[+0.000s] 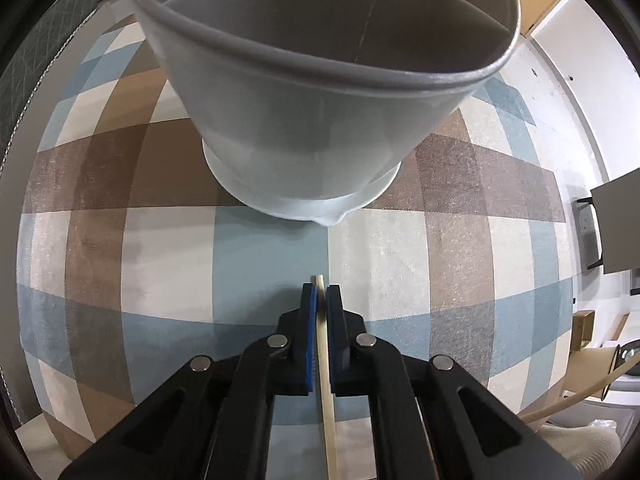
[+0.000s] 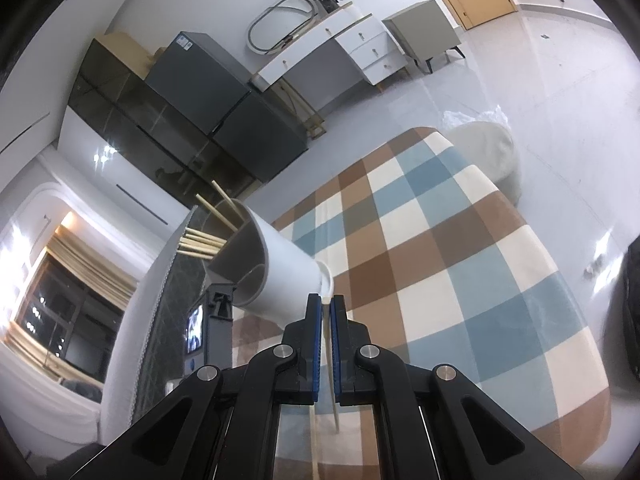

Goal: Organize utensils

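Observation:
In the left wrist view a white cup (image 1: 312, 92) stands just ahead on the checked cloth (image 1: 400, 256), its mouth facing me. My left gripper (image 1: 321, 294) is shut on a pale wooden chopstick (image 1: 325, 360) whose tip pokes out just short of the cup's base. In the right wrist view the same cup (image 2: 280, 272) appears tilted and holds several chopsticks (image 2: 204, 242) sticking out of its mouth. My right gripper (image 2: 326, 304) is shut on another chopstick (image 2: 331, 360), its tip close to the cup's base.
The checked cloth (image 2: 440, 264) covers the table. A grey patterned cushion (image 2: 168, 320) and a device with a small screen (image 2: 196, 334) lie at the left. Cabinets (image 2: 180, 120) and a white desk (image 2: 332, 52) stand beyond on the floor.

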### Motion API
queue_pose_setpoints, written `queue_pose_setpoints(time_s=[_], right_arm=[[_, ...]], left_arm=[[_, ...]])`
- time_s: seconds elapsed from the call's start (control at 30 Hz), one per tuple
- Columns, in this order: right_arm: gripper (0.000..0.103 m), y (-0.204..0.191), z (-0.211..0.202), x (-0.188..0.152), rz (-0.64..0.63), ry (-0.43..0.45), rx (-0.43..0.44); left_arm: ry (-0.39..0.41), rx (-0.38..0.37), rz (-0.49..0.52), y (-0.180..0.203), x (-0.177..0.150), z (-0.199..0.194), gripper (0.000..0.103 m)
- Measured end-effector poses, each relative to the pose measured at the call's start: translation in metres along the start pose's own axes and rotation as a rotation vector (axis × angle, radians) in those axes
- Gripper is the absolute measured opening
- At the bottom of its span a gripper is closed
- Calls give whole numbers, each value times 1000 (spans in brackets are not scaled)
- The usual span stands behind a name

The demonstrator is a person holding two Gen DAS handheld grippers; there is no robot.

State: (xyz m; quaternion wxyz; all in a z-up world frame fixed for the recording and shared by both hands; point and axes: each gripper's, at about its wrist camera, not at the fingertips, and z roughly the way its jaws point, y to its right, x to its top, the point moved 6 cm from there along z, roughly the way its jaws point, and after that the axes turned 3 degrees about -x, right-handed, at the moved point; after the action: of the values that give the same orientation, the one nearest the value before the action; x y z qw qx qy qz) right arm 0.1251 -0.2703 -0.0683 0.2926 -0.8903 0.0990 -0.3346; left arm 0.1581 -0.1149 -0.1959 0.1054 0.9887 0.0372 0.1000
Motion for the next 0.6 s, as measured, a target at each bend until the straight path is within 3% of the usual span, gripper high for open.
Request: queue_pose_setpoints(time_s=[0.17,0.6], right_arm=[[4,1,1,0,-4,1,-11],[4,-9,-6,-4,-55,28,-35]], left_arm=[[43,-25,1,0,2,-11,0],[314,-122,61,1,-11,-98,0]])
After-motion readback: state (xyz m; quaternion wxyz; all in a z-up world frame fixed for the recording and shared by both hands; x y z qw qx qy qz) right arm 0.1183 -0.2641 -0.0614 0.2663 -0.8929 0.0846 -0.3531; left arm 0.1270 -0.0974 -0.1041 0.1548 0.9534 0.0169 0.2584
